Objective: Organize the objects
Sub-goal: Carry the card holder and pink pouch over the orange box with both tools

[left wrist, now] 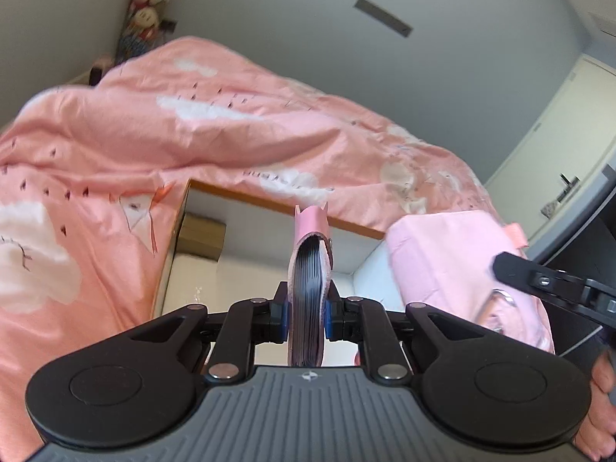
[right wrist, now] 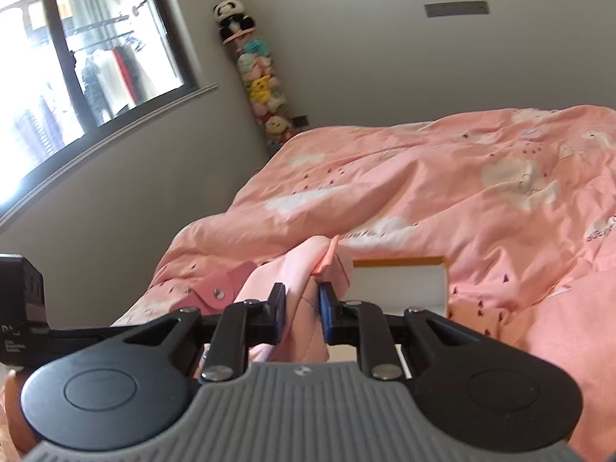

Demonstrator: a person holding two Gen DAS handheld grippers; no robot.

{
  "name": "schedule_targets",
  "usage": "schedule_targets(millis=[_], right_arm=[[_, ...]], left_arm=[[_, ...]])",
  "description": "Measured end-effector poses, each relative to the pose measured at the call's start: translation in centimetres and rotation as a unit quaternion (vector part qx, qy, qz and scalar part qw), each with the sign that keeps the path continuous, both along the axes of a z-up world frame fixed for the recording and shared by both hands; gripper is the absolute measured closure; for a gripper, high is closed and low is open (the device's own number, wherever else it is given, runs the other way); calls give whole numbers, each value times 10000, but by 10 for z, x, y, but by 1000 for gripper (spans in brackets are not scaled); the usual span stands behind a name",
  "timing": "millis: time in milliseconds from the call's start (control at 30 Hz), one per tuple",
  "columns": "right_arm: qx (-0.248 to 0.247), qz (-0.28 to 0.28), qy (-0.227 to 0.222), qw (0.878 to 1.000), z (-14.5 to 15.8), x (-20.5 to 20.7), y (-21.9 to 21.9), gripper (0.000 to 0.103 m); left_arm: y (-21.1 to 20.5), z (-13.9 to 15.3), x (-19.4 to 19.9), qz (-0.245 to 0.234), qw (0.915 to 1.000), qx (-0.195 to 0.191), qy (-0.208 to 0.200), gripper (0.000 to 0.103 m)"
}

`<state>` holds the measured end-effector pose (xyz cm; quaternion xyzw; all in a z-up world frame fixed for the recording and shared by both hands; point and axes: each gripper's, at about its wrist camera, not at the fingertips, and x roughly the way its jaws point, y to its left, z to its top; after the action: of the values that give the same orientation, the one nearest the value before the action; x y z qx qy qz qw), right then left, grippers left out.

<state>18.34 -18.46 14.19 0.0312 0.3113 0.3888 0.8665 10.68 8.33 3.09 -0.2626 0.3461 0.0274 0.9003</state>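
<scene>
The left gripper (left wrist: 306,317) clasped a pink card holder (left wrist: 309,269); the right gripper (right wrist: 302,313) clasped a pink bag (right wrist: 296,292), both above the bed's (right wrist: 442,192) edge. Nothing looked stowed yet.

Left gripper (left wrist: 306,317) is tilted downward, its blue-padded jaws pinched close onto the pink card wallet (left wrist: 310,269) that stands edge-on between them. Right gripper (right wrist: 302,317) is angled down too, jaws nearly together and clamped on a fold of the pale pink fabric bag (right wrist: 296,288). In the left wrist view the right gripper's black finger reaches in from the right edge, and a bare hand (left wrist: 600,404) shows in the lower right corner.
</scene>
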Motion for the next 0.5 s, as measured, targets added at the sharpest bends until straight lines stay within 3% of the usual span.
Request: schedule_targets(millis=[167, 500], right_arm=[[-67, -290, 161, 9994, -22, 29, 8, 84], [-230, -411, 623, 9970, -79, 64, 33, 83]], left_arm=[[6, -38, 24, 195, 9971, -635, 385, 85], [1, -78, 50, 264, 9914, -812, 994, 85]])
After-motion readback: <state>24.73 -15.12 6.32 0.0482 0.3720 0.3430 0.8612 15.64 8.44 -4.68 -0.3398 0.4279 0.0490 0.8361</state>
